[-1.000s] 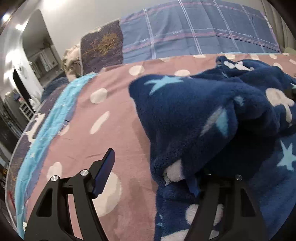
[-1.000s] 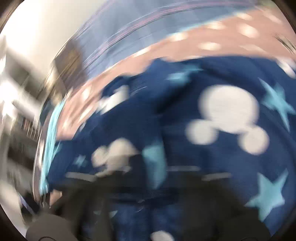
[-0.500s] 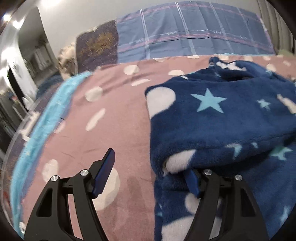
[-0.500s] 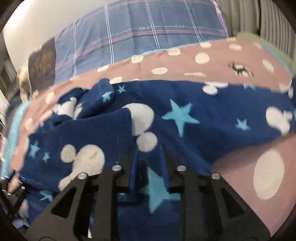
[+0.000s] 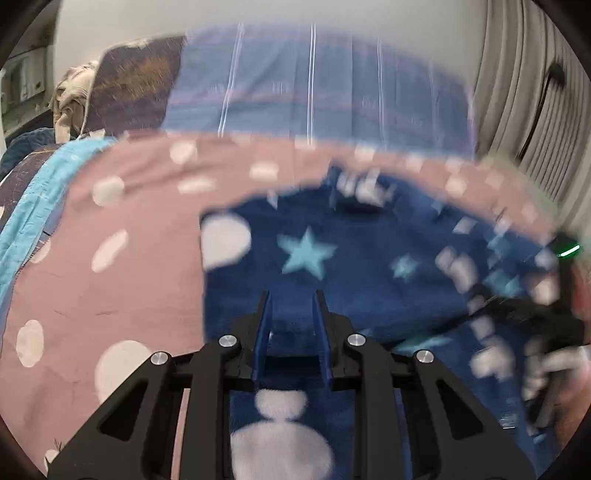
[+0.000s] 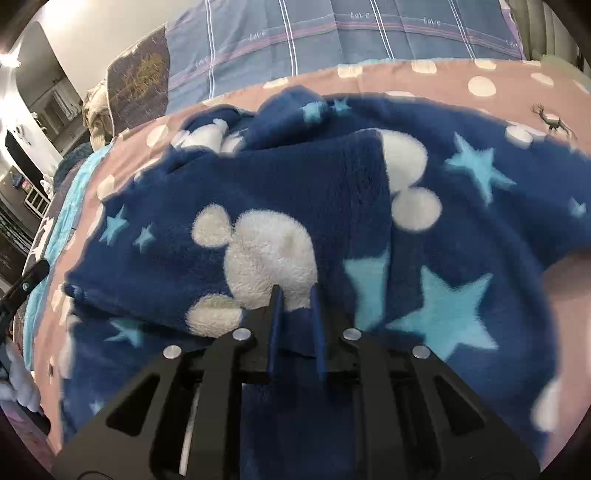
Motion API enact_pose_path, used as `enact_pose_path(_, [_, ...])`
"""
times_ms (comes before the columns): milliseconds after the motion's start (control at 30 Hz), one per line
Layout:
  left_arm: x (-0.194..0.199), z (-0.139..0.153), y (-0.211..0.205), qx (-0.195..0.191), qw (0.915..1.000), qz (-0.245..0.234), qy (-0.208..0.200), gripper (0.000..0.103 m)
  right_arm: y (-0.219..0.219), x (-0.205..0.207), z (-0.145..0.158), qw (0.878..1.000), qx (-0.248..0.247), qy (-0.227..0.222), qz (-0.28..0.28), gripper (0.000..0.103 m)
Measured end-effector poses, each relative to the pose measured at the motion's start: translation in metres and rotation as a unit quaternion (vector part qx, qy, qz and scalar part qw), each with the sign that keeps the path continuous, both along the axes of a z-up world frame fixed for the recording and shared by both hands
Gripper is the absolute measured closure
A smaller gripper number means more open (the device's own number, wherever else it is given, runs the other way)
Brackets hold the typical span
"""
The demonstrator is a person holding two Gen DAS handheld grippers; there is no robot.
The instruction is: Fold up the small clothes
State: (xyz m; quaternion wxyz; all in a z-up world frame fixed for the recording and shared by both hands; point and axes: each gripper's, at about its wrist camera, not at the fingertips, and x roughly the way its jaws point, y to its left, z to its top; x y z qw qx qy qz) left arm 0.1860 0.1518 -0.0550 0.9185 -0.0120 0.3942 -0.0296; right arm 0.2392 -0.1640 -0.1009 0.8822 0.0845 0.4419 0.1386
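A navy fleece garment (image 5: 332, 266) with light blue stars and white mouse-head shapes lies on a pink polka-dot bedspread (image 5: 110, 258). It is folded over itself, with the folded layer's edge on the left. My left gripper (image 5: 291, 299) is nearly shut over the near edge of the garment; the view is blurred. In the right wrist view the garment (image 6: 280, 206) fills the frame. My right gripper (image 6: 295, 295) is nearly shut on a fold of the fleece at its near edge. The right gripper also shows blurred at the right of the left wrist view (image 5: 546, 332).
A blue plaid pillow (image 6: 369, 33) and a dark patterned pillow (image 6: 140, 81) lie at the head of the bed. A turquoise blanket edge (image 5: 33, 206) runs along the left side. Curtains (image 5: 528, 110) hang at the right.
My left gripper has closed from wide open to nearly shut and shifted right onto the garment. The right gripper has stayed shut on the fleece while the folded layer settled flat.
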Motion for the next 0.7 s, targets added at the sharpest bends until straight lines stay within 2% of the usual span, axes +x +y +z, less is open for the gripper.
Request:
enact_pose_path(33, [0.012, -0.026, -0.008, 0.044, 0.9983, 0.012, 0.037, 0.080, 0.001, -0.001, 0.002, 1.000, -0.003, 0.000, -0.001, 0.088])
enact_pose_path(67, [0.014, -0.040, -0.013, 0.053, 0.9978, 0.009, 0.039, 0.082, 0.004, -0.001, 0.003, 1.000, -0.013, -0.001, -0.001, 0.088])
enact_pose_path(100, [0.011, -0.042, -0.019, 0.069, 0.9973, 0.011, 0.022, 0.082, 0.007, -0.002, 0.002, 1.000, -0.025, -0.006, 0.001, 0.088])
enact_pose_path(167, [0.010, -0.037, -0.036, 0.117, 0.9929, 0.011, 0.018, 0.081, 0.010, -0.003, 0.002, 0.999, -0.038, -0.011, 0.004, 0.087])
enact_pose_path(200, [0.010, -0.038, -0.039, 0.124, 0.9921, 0.010, 0.018, 0.082, 0.009, -0.002, 0.003, 0.999, -0.034, -0.007, 0.006, 0.087])
enact_pose_path(233, [0.010, -0.036, -0.041, 0.122, 0.9924, 0.009, 0.019, 0.082, 0.005, -0.003, 0.007, 1.000, -0.024, -0.001, 0.005, 0.087])
enact_pose_path(267, [0.010, -0.031, -0.041, 0.103, 0.9944, 0.003, 0.019, 0.082, -0.002, -0.006, 0.012, 1.000, -0.010, -0.002, -0.002, 0.087])
enact_pose_path(333, [0.008, -0.013, -0.039, 0.019, 0.9994, -0.029, 0.008, 0.080, -0.024, -0.017, 0.027, 0.999, 0.002, -0.023, -0.030, 0.083])
enact_pose_path(367, [0.007, -0.003, -0.037, -0.006, 0.9992, -0.040, -0.005, 0.079, -0.042, -0.023, 0.038, 0.997, -0.004, -0.046, -0.058, 0.073])
enact_pose_path(400, [0.007, 0.007, -0.044, -0.019, 0.9983, -0.049, -0.027, 0.072, -0.059, -0.027, 0.045, 0.994, -0.010, -0.061, -0.085, 0.067])
enact_pose_path(433, [0.008, 0.011, -0.048, -0.023, 0.9976, -0.053, -0.040, 0.064, -0.087, -0.031, 0.054, 0.988, -0.018, -0.077, -0.130, 0.059])
enact_pose_path(467, [0.011, 0.013, -0.054, -0.029, 0.9967, -0.057, -0.049, 0.046, -0.109, -0.033, 0.060, 0.983, -0.020, -0.081, -0.163, 0.058])
enact_pose_path(500, [0.014, 0.010, -0.059, -0.038, 0.9963, -0.062, -0.047, 0.042, -0.138, -0.037, 0.064, 0.975, -0.019, -0.079, -0.208, 0.057])
enact_pose_path(533, [0.023, 0.000, -0.066, -0.049, 0.9962, -0.068, -0.024, 0.042, -0.160, -0.040, 0.066, 0.967, -0.016, -0.076, -0.244, 0.056])
enact_pose_path(600, [0.039, -0.034, -0.077, -0.038, 0.9967, -0.061, 0.040, 0.040, -0.220, -0.051, 0.066, 0.936, -0.011, -0.062, -0.347, 0.055])
enact_pose_path(633, [0.041, -0.046, -0.082, -0.020, 0.9975, -0.059, 0.032, 0.039, -0.242, -0.055, 0.064, 0.920, -0.019, -0.052, -0.389, 0.055])
enact_pose_path(667, [0.038, -0.043, -0.085, -0.011, 0.9978, -0.060, 0.026, 0.039, -0.266, -0.057, 0.060, 0.902, -0.033, -0.038, -0.428, 0.053])
enact_pose_path(700, [0.037, -0.040, -0.087, -0.007, 0.9980, -0.059, 0.023, 0.039, -0.279, -0.056, 0.058, 0.894, -0.040, -0.031, -0.446, 0.053])
